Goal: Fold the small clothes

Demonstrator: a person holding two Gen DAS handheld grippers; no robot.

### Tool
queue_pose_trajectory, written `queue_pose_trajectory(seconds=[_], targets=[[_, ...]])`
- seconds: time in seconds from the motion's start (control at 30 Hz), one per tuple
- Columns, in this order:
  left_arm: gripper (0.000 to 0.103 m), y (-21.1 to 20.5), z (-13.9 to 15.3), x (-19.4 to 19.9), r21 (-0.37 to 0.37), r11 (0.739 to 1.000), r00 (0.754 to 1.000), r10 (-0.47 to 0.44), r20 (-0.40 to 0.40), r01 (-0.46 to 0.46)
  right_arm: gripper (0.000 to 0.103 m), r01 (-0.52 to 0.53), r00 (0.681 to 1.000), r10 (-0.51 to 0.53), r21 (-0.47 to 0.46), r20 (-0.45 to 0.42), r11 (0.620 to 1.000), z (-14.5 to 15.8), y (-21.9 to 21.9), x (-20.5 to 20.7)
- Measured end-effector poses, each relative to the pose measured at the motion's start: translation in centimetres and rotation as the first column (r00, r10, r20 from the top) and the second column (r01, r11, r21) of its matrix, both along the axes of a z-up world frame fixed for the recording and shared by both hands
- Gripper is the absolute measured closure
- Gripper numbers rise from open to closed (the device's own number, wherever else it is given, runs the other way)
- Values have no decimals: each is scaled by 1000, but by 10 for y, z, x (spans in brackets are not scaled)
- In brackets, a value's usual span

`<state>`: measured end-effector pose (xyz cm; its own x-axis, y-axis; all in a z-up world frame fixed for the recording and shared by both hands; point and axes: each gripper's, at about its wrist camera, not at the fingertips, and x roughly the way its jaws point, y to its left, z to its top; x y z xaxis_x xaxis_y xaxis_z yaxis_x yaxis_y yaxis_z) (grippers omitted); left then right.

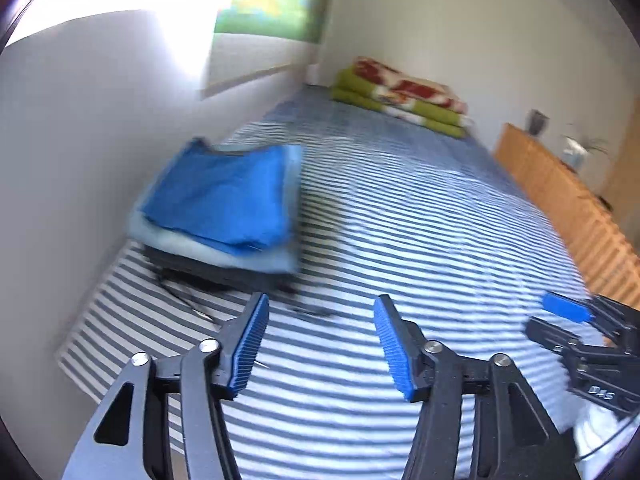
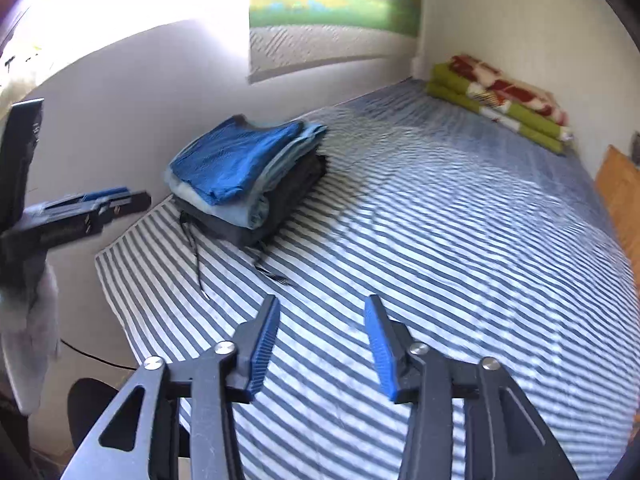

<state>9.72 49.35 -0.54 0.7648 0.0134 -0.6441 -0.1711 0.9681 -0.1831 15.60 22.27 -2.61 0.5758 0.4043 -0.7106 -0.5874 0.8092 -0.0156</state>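
Observation:
A stack of folded clothes (image 1: 224,200) (image 2: 240,160) lies at the bed's left side by the wall: a bright blue piece on top, a pale blue one under it, and dark grey at the bottom with loose drawstrings (image 2: 196,256). My left gripper (image 1: 322,308) hovers open over the striped sheet just in front of the stack, with nothing between its blue pads. My right gripper (image 2: 322,304) is open too, empty, further right and back from the stack. Each gripper shows in the other's view: the right (image 1: 556,320), the left (image 2: 132,198).
The bed (image 1: 420,220) (image 2: 460,220) has a blue-and-white striped sheet. A folded green and red blanket (image 1: 400,96) (image 2: 500,96) lies at its far end. Wooden furniture (image 1: 560,192) (image 2: 620,188) runs along the right. A pale cloth (image 2: 36,340) hangs at the left edge.

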Motion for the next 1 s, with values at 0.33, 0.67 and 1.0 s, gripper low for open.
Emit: queue_pose_trajectory(seconds=[0.33,0.67,1.0], targets=[[31,-130,4,-62,23,998,997,-52,51,51,58,157,988,-157,41,0,987,-8,-98,-55],[27,-208,17,-97,88,984,984,-162,68,156,58,266,963,-269,79,21,961,-4,-151,-90],[21,-205,-15,-104,55,994,996,-93,8,93,56,277,959,-279,55,45,959,-18,-149,-98]])
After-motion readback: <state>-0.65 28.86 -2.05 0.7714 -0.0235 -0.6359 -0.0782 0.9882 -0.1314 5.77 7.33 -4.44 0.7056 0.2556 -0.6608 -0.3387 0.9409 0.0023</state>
